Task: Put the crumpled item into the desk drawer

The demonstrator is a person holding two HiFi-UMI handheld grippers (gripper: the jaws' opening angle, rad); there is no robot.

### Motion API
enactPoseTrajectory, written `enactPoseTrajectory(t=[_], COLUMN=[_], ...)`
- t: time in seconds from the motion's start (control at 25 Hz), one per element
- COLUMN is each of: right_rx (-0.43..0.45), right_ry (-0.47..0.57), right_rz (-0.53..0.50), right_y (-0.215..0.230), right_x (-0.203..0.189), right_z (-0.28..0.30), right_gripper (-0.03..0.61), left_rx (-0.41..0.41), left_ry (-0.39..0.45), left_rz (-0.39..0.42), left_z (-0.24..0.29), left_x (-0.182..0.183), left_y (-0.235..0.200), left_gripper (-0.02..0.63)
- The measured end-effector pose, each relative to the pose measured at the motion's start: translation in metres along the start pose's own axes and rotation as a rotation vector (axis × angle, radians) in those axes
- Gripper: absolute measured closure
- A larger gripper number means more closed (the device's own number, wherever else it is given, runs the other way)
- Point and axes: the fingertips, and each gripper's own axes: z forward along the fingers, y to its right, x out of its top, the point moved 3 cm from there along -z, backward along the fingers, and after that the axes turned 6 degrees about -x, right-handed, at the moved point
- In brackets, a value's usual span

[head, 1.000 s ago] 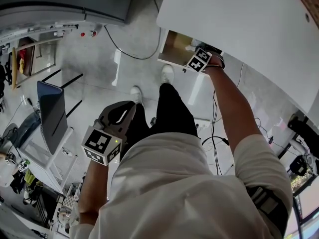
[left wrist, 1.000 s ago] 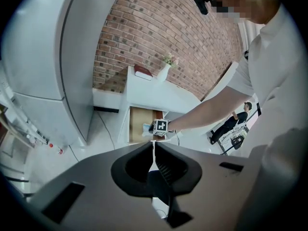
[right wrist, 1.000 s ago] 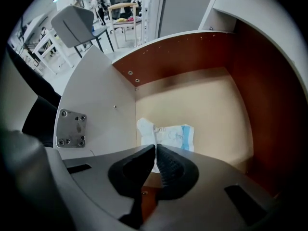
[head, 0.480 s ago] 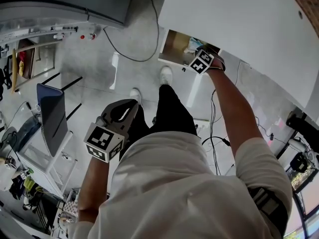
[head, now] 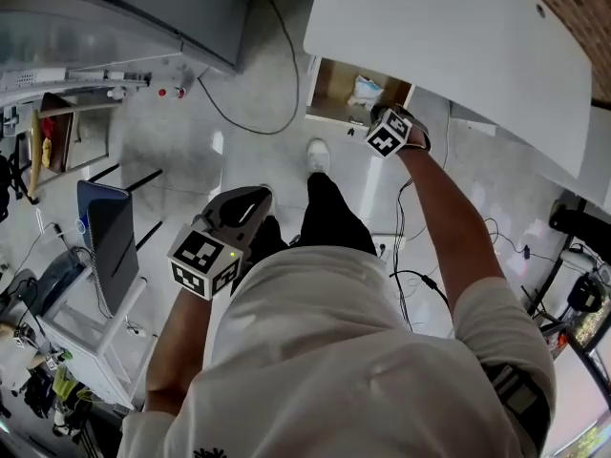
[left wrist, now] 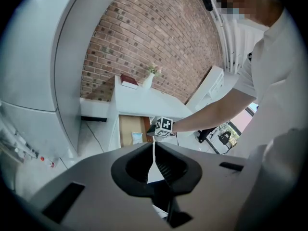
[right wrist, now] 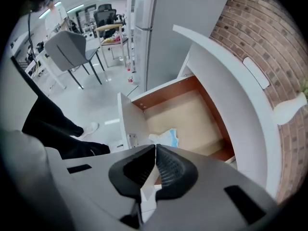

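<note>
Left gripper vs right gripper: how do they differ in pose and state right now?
Placement: the left gripper is held in by the person's side, away from the desk; the right gripper is stretched out at the front of the open drawer.
Aim: the left gripper faces the drawer from across the floor; the right gripper looks down into it, where the crumpled item lies.
Shared: both have jaws together, nothing between them.

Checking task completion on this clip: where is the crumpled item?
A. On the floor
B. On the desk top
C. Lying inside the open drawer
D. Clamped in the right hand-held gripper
C: the crumpled item lies on the bottom of the open drawer, while the right hand-held gripper has its jaws together with nothing between them.
</note>
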Motion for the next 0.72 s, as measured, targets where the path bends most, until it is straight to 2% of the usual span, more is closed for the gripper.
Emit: enactPoseTrajectory(t=[0.72], right_rx=[-0.029], right_ry=[0.136], right_rz=[0.272], right_y=[-0.110], right_x=[0.031], right_z=[-0.156], right_gripper=[0.549], left_rx=[-0.107], left_ry=[0.039], left_rz=[0.164], left_z=[-0.087], left_x=[-0.037], left_y=[0.026], left_gripper=[0.581])
